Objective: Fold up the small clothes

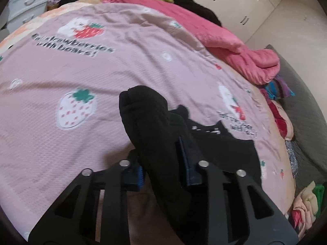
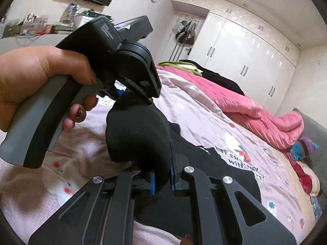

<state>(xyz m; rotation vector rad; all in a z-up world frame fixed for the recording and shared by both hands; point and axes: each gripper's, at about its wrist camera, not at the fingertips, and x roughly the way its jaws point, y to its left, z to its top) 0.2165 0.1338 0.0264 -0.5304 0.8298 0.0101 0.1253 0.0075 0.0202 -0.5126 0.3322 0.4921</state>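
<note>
A black sock (image 1: 147, 122) is held up above the pink strawberry bedspread (image 1: 102, 71). My left gripper (image 1: 161, 163) is shut on one end of the sock, whose toe sticks out beyond the fingers. My right gripper (image 2: 162, 175) is shut on the other end of the sock (image 2: 139, 134), which bulges out in front of it. The left gripper (image 2: 122, 61), held by a hand, shows in the right wrist view just above and behind the sock. A black garment with white print (image 1: 224, 143) lies flat on the bed under both grippers, also in the right wrist view (image 2: 224, 173).
A pink quilt (image 1: 235, 45) is bunched along the bed's far right side, with dark and green clothes (image 1: 184, 2) behind it. Colourful clothes (image 1: 282, 110) lie at the right edge. White wardrobes (image 2: 245, 51) line the wall. Drawers (image 1: 26, 6) stand far left.
</note>
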